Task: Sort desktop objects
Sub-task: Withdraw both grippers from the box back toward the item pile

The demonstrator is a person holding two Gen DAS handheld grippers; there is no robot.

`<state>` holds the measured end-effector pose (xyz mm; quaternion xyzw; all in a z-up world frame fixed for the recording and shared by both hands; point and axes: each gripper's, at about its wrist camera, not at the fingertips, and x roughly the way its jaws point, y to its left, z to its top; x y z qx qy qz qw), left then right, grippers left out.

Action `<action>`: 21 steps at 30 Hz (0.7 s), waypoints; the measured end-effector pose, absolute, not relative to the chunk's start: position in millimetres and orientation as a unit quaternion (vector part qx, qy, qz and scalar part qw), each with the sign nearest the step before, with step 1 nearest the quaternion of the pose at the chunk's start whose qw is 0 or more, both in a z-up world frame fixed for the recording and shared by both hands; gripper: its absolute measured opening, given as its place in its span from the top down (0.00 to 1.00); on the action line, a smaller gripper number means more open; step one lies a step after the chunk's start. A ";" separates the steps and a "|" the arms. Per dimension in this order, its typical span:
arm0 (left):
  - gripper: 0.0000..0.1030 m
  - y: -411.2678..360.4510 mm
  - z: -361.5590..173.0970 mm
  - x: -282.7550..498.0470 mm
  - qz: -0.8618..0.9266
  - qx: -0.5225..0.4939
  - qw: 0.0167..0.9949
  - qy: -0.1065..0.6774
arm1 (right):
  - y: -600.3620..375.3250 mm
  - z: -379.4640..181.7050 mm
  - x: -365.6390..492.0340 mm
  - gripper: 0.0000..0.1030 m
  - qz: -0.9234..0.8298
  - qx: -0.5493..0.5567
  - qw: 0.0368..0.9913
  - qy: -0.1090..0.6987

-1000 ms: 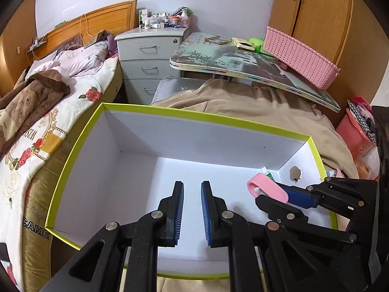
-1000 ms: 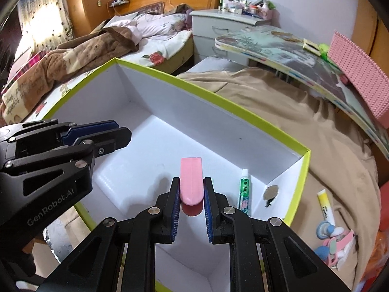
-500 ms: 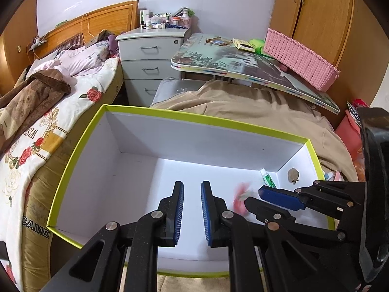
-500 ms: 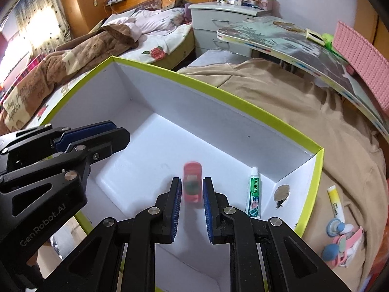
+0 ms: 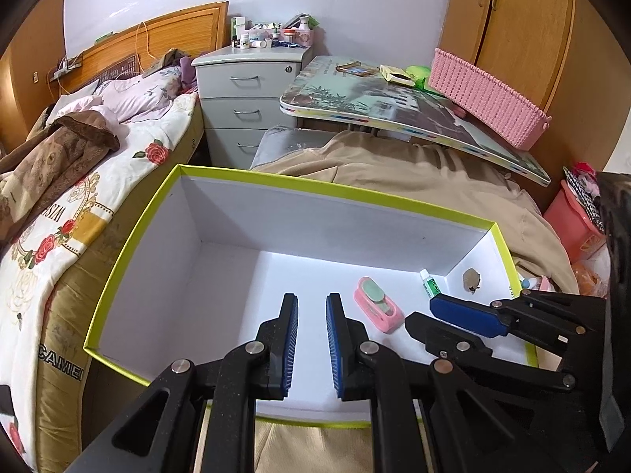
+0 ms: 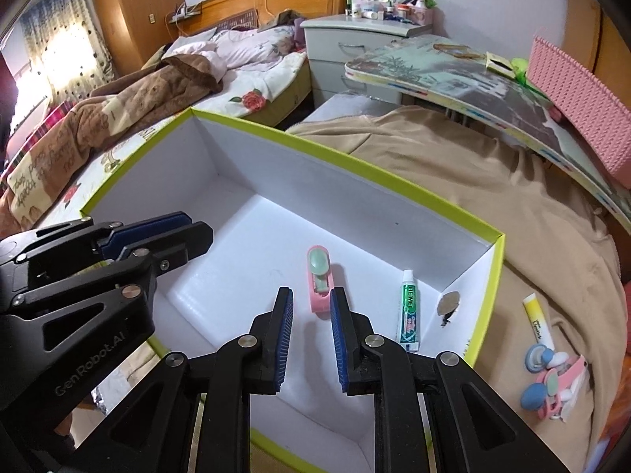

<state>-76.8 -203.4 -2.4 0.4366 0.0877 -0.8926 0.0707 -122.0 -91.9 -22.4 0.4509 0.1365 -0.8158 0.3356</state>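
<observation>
A tan cloth [image 6: 453, 165] is covering the surface that is carrying everything. A white box with a lime-green rim [image 6: 335, 153] is sitting on it, open at the top. Just beside the box's right wall, a yellow lipstick tube [image 6: 537, 323] is lying on the cloth, and near it a small cluster of pink, blue and white items [image 6: 552, 378] is resting, too jumbled to tell apart.

Bright, sharp, fisheye-bent edges, dark corners, window [image 6: 59, 51] glare
</observation>
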 end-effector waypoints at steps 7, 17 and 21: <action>0.85 -197.8 0.8 -71.0 -0.893 0.436 0.072 0.087 | -84.1 -12.6 -116.2 0.80 -0.823 0.440 0.336 0.126; 0.85 -177.9 14.6 -61.6 -0.901 0.420 0.059 0.086 | -54.9 7.4 -103.9 0.80 -0.843 0.413 0.329 0.100; 0.85 -166.2 16.6 -61.3 -0.903 0.418 0.050 0.082 | -38.8 13.1 -100.8 0.79 -0.853 0.404 0.319 0.091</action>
